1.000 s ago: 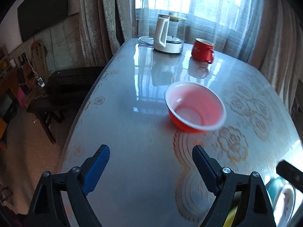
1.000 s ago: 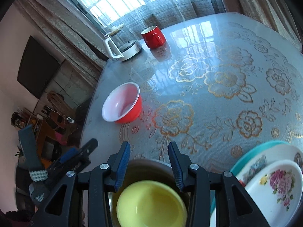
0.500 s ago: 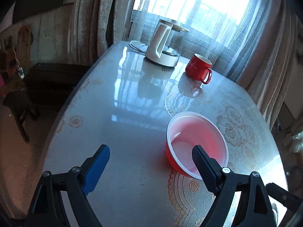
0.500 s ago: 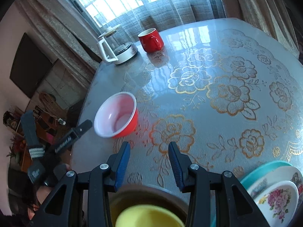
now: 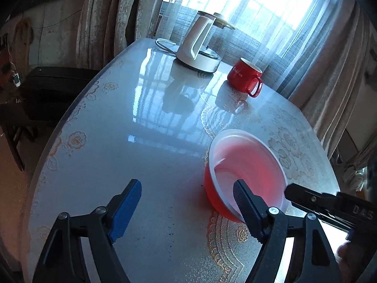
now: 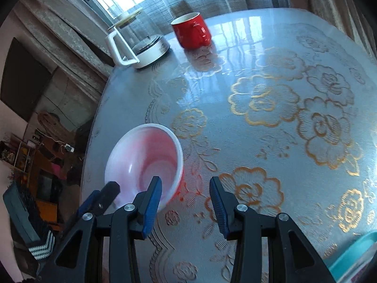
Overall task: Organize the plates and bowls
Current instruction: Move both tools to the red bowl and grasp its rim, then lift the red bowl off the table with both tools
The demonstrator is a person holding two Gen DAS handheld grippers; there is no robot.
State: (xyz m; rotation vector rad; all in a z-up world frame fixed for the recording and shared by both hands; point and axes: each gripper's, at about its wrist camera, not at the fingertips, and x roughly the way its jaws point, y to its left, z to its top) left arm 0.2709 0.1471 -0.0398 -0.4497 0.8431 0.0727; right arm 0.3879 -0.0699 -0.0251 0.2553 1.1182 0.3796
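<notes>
A red bowl (image 5: 245,172) with a white inside stands upright on the worktop (image 5: 146,127), near its left edge, and appears empty, though glare washes out its bottom. The left gripper (image 5: 188,200) hangs just in front of it with jaws wide, the right-hand jaw over the bowl's near rim; whether it touches is unclear. The right gripper (image 6: 186,202) sits beside the bowl (image 6: 143,162), jaws parted moderately and holding nothing. At the far end stand a red mug (image 6: 192,34), contents not visible, and a glass kettle (image 6: 139,44) on its white base. A teal plate rim (image 6: 353,257) shows at the lower right.
</notes>
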